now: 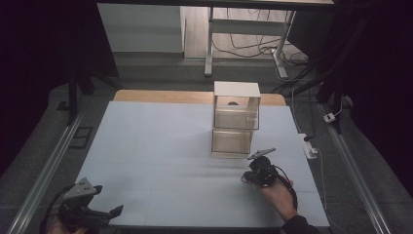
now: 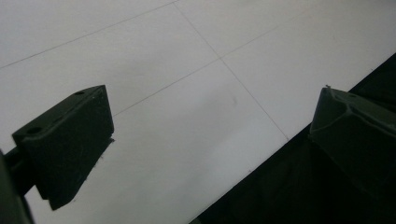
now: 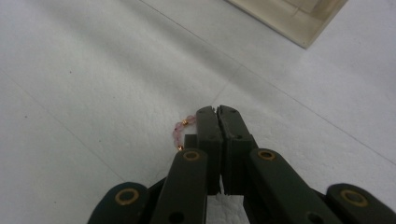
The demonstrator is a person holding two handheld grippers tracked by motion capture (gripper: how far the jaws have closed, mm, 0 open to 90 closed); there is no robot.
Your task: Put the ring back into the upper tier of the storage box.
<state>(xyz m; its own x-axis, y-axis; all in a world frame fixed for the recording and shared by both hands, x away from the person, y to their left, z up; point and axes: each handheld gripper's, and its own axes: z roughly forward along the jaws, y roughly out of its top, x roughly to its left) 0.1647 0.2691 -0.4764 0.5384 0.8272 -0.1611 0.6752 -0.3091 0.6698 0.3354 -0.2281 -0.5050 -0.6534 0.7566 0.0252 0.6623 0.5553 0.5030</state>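
Two tools over the white tabletop [image 1: 160,146].
The right tool [image 3: 217,112] is clamped on a pink bead bracelet [image 3: 180,133] near the clear stacked boxes [image 1: 235,124]; the left tool [image 2: 210,126] gapes wide, holding nothing.

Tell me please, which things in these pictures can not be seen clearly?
- Bead bracelet: in the right gripper view the closed right gripper covers most of it, so a few pink and gold beads show.
- Clear drawer box: in the high view its contents are too dim and small to tell; the right gripper view's top edge cuts it off.
- Left gripper: the high view's bottom edge cuts off its hand.
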